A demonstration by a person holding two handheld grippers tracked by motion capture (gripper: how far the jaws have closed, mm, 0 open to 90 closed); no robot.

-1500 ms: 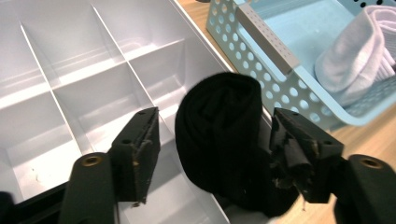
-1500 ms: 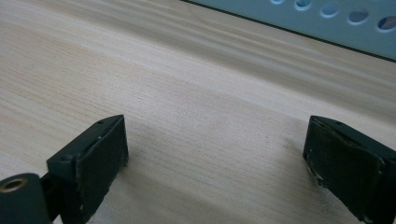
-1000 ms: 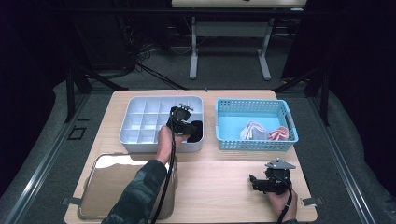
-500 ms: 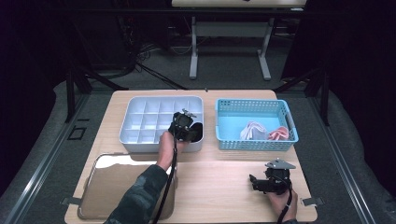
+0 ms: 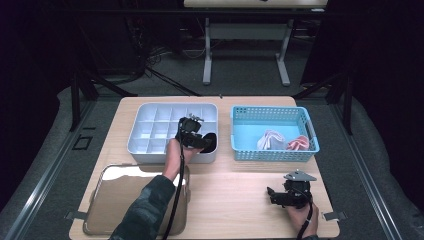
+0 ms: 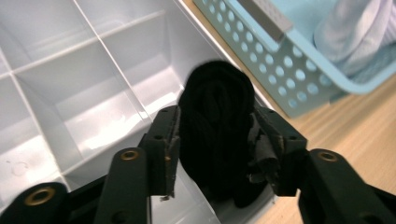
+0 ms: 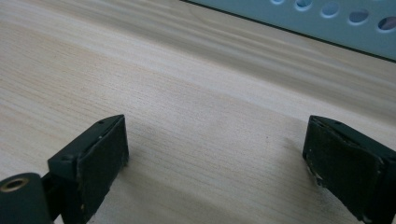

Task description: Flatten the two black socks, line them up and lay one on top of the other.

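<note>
A rolled black sock (image 6: 217, 98) sits in the near right compartment of the white divided tray (image 6: 93, 93). My left gripper (image 6: 215, 140) reaches into that compartment. Its jaws have just been opening and now flank the sock loosely, one pad (image 6: 170, 140) on each side. From above, the left gripper (image 5: 200, 141) hovers over the tray's (image 5: 150, 125) near right corner with the sock (image 5: 211, 141) just past its tips. My right gripper (image 5: 271, 195) rests on the table at the front right, pointing left. Its jaws (image 7: 215, 154) stand wide open over bare wood.
A blue perforated basket (image 5: 240, 115) stands right of the tray and holds a white rolled cloth (image 5: 271, 140) and a pink one (image 5: 299, 144). Its wall (image 6: 261, 51) lies close to the left gripper. A shiny metal tray (image 5: 115, 200) lies at the front left.
The left gripper has shifted slightly over the tray's near right corner, and the black sock now shows more plainly in the compartment. The right gripper has kept still.
</note>
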